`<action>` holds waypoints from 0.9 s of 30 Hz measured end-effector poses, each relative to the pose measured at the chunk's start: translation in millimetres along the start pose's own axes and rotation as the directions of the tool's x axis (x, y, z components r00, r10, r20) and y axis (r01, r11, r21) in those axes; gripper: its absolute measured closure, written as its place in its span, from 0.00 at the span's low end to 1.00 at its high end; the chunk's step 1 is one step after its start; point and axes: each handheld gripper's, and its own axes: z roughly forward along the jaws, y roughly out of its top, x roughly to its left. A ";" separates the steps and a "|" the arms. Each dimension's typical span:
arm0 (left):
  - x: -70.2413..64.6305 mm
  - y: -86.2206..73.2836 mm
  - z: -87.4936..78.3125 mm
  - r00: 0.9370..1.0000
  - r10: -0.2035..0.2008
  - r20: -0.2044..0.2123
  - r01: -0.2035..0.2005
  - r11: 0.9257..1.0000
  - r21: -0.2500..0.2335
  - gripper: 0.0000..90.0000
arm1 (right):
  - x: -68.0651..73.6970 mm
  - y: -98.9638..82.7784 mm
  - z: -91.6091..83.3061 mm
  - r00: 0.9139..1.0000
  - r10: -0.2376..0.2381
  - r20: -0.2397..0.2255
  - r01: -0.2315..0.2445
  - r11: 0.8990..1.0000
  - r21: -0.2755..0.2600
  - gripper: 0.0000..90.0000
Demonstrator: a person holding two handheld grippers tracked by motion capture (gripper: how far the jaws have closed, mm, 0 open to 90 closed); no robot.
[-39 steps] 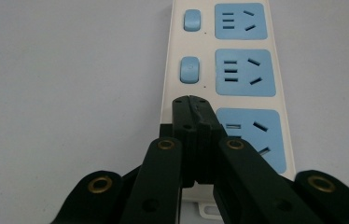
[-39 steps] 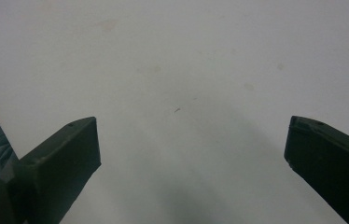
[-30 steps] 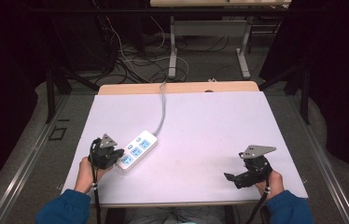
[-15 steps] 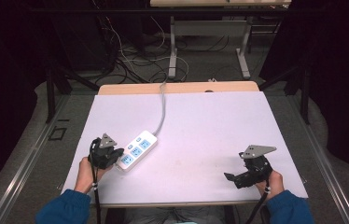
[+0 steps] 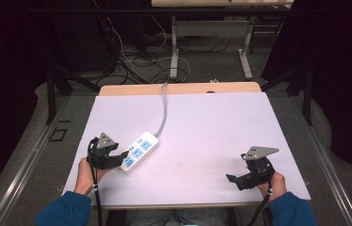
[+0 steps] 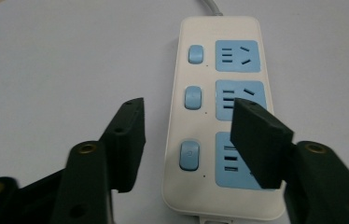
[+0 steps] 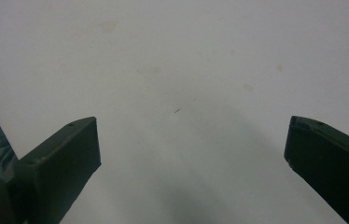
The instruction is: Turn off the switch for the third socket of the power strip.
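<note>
Power strip [image 6: 219, 116]: one, three blue sockets, three switches, on table [image 5: 202, 127]

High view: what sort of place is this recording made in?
Probably a lab or workshop data-collection station: a table covered in a plain white sheet, loose cables on the floor behind it, and dark curtains around the bay.

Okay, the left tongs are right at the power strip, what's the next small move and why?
Probably ease the left tongs forward and down until they straddle the power strip, then close. Their jaws have just been opening and stand apart above its near end, with one jaw over the blue sockets, pressing on nothing. The right tongs are open, apart from it.
</note>
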 end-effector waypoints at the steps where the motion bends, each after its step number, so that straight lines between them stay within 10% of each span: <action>1: 0.0 0.0 -0.2 1.000 -0.007 -0.004 0.007 1.000 -0.012 0.36 | 0.1 0.0 -0.1 1.000 0.000 0.000 0.000 1.000 -0.003 0.03; 12: -0.2 0.2 -10.7 0.999 -0.016 -0.044 0.015 0.999 -0.035 0.01 | 0.3 0.1 -0.4 1.000 0.006 0.003 -0.006 1.000 -0.003 0.03; 27: 0.2 -9.9 -27.4 0.999 -0.008 -0.052 0.004 0.998 -0.059 0.00 | 0.3 0.2 -1.6 1.000 0.007 0.003 -0.007 1.000 -0.003 0.02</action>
